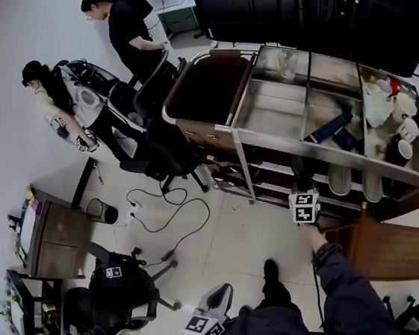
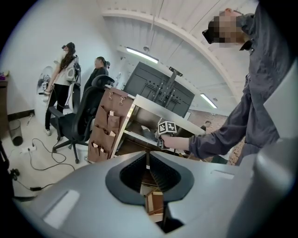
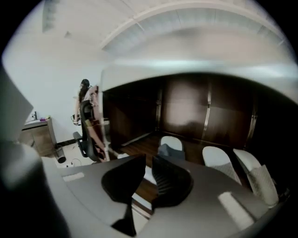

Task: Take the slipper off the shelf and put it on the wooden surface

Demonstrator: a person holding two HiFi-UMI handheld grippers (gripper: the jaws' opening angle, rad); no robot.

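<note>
Several pale slippers lie in a row on the dark lower shelf of a metal cart (image 1: 331, 153). In the right gripper view the nearest slipper (image 3: 170, 146) has a grey strap, and two more slippers (image 3: 217, 158) lie to its right. My right gripper (image 3: 148, 163) reaches under the cart's top rail just short of that slipper. Its jaws stand a little apart with nothing between them. Its marker cube (image 1: 304, 206) shows at the shelf's front. A low wooden surface (image 1: 389, 249) stands beside the cart at the right. My left gripper (image 2: 147, 161) hangs back, low and shut on nothing.
The cart's top tray holds cups (image 1: 403, 129), a bag and a dark flat object (image 1: 328, 128). An office chair (image 1: 158, 144) and floor cables (image 1: 167, 205) lie left of the cart. Three people (image 1: 128, 26) stand at the far left. A small desk (image 1: 55, 235) sits at the lower left.
</note>
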